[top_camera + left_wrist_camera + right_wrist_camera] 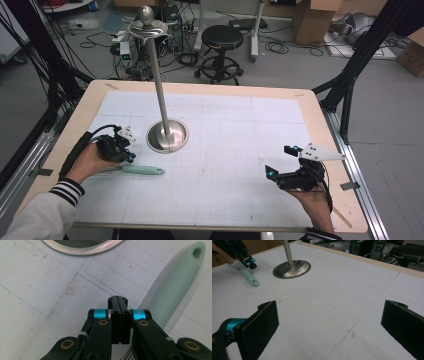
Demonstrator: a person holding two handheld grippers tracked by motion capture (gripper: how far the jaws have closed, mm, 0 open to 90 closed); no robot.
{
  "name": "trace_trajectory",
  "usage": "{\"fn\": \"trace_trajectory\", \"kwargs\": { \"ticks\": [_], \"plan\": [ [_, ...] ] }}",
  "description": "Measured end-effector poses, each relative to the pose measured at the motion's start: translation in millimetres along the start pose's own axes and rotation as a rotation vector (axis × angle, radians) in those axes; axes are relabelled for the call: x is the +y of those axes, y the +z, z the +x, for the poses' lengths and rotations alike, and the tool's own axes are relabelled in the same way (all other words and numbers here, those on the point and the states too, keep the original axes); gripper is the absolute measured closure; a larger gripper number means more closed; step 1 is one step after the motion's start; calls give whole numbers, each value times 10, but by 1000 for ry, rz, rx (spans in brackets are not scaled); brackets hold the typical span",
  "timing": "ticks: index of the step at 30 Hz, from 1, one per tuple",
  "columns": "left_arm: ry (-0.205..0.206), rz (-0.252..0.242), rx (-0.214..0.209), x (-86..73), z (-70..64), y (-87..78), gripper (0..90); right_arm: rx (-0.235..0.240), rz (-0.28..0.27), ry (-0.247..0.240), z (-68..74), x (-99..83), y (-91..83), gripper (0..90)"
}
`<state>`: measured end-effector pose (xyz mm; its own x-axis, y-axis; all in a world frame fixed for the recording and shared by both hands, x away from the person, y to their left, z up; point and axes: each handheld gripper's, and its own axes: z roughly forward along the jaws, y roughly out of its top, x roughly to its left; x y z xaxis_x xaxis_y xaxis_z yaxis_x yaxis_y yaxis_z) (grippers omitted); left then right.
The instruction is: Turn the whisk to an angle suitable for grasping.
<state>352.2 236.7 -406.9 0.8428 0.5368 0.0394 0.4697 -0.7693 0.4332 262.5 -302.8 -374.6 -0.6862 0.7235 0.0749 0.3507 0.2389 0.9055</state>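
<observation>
Wooden table (330,150): white grid mat (240,150), steel stand (167,136), green-handled whisk (142,170).

Table count: few items

One whisk (142,170) with a mint handle; one metal stand (167,135), round base, single pole; two grippers, left (131,156) and right (280,161); one gridded mat (240,150). Beyond the table: one stool (222,37).

No readable text, label or number shows anywhere.

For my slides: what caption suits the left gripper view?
Left gripper, jaws shut, beside a green whisk handle near the stand's base.
</observation>
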Motion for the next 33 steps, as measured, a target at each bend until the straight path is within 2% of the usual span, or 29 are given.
{"fn": "trace_trajectory", "kwargs": {
  "ticks": [5, 6, 8, 11, 13, 14, 16, 17, 19, 21, 23, 33],
  "plan": [
    [25, 2, -8, -28, -32, -60, 900, 1, 3, -5, 1, 1, 8, 3],
    [17, -2, -15, -35, -44, -62, 900, 2, 2, -4, 4, 2, 10, 3],
    [31, 13, -21, -42, -52, -67, 900, 2, 2, -4, 4, 3, 12, 3],
    [34, 18, -31, -53, -68, -67, 900, 2, 2, -5, 7, 6, 13, 3],
    [21, 16, -36, -63, -90, -51, 900, 3, 0, -6, 9, 10, 14, 3],
    [35, 30, -40, -65, -86, -55, 900, 4, 0, -7, 10, 11, 14, 3],
    [38, 36, -47, -79, -97, -51, 900, 4, 1, -5, 15, 14, 14, 3],
    [30, 25, -52, -87, -110, -48, 900, 5, 0, -6, 14, 15, 13, 3],
    [52, 39, -49, -90, -115, -80, 900, 5, 0, -7, 13, 16, 12, 3],
    [39, 17, -54, -97, -148, -88, 900, 5, 0, -7, 13, 16, 12, 3],
    [66, 27, -57, -98, -148, -113, 900, 6, 0, -8, 13, 18, 12, 3],
    [66, -28, -38, -99, -142, -175, 898, 13, -4, -12, 29, 40, 17, 3]
  ]
}}
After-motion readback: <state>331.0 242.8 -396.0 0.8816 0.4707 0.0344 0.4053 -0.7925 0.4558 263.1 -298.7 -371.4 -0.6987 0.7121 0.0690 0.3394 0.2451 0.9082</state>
